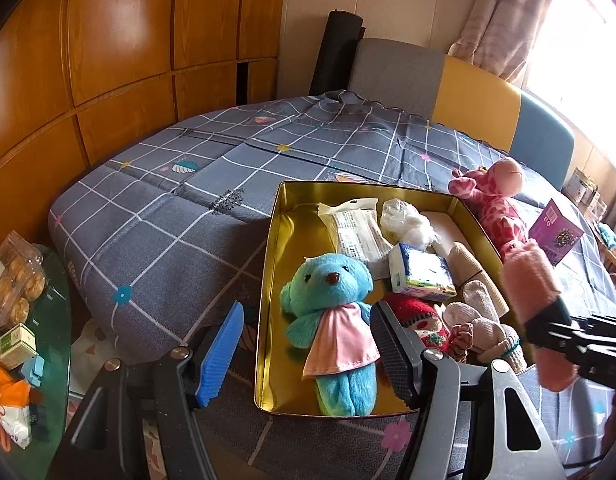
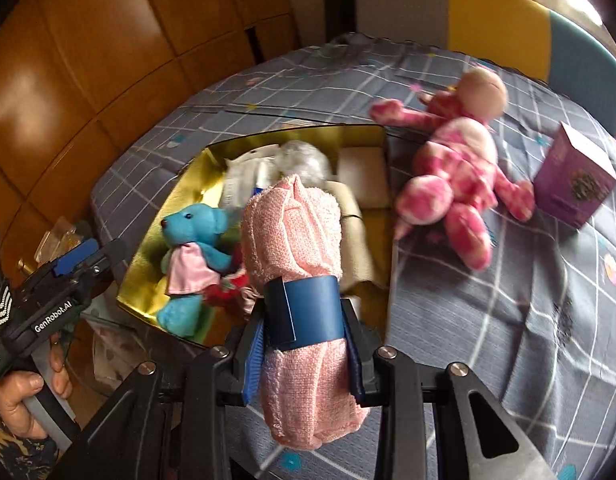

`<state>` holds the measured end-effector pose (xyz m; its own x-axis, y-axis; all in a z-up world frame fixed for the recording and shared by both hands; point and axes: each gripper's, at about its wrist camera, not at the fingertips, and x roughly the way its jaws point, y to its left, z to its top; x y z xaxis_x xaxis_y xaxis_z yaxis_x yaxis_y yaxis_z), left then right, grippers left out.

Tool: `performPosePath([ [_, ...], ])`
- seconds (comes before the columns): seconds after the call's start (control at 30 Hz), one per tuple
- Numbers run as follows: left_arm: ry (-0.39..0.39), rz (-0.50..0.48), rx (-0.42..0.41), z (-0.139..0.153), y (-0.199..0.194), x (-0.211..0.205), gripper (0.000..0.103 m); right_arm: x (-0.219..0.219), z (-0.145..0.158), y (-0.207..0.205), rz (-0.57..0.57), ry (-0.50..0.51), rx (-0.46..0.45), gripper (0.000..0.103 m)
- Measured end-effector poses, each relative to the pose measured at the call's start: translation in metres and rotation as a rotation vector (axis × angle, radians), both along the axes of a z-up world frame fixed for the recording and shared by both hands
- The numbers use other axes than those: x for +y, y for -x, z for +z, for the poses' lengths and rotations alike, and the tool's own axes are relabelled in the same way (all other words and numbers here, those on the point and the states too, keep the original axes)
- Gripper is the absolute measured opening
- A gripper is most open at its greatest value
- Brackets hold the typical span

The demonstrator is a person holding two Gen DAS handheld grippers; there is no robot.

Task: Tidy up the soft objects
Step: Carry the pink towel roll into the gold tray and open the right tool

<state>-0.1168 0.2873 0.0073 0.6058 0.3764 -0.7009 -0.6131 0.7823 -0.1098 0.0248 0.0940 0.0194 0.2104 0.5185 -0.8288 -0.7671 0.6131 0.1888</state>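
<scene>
Right wrist: rolled pink towel [image 2: 304,280] clamped

Rolled pink towel [image 2: 304,248] with blue band hangs over gold tin [image 1: 276,264] holding blue teddy [image 1: 335,320].

The left gripper [image 1: 308,354], low in its frame, angles downward with jaws apart and empty. The right gripper [image 2: 304,344] clamps a rolled pink terry towel [image 2: 300,240].

Both grippers are black metal linkages with silver pivot screws: the left gripper [image 1: 308,354] has a ribbed blue pad and a dark textured pad; its body reads "GenRobot.AI" in white. The person's sleeve [image 2: 12,454] is dark with a floral print
</scene>
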Motion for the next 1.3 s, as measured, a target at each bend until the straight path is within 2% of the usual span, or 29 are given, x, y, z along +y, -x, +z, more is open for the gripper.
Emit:
performPosePath([
  [0.23,0.000,-0.001,-0.004,0.000,0.001,0.000,0.066,0.037,-0.003,0.014,0.076,0.014,0.011,0.033],
  [0.47,0.007,-0.001,-0.003,-0.001,0.000,-0.001,0.066,0.063,-0.007,0.012,0.062,0.017,-0.006,0.033],
  [0.7,0.017,0.011,0.002,-0.005,0.001,0.003,0.066,0.086,-0.015,0.013,0.092,0.019,0.033,0.033],
  [0.83,0.028,0.013,0.006,-0.009,0.001,0.006,0.066,0.100,-0.039,0.005,0.072,0.087,0.041,0.032],
  [0.97,0.033,0.010,0.011,-0.012,0.000,0.007,0.066,0.102,-0.072,-0.013,0.018,0.140,0.082,0.031],
  [1.13,0.039,0.011,0.016,-0.014,0.000,0.008,0.066,0.101,-0.071,-0.010,0.030,0.133,0.069,0.032],
  [1.3,0.043,0.012,0.018,-0.015,-0.001,0.008,0.067,0.100,-0.067,-0.009,0.069,0.089,0.116,0.037],
])
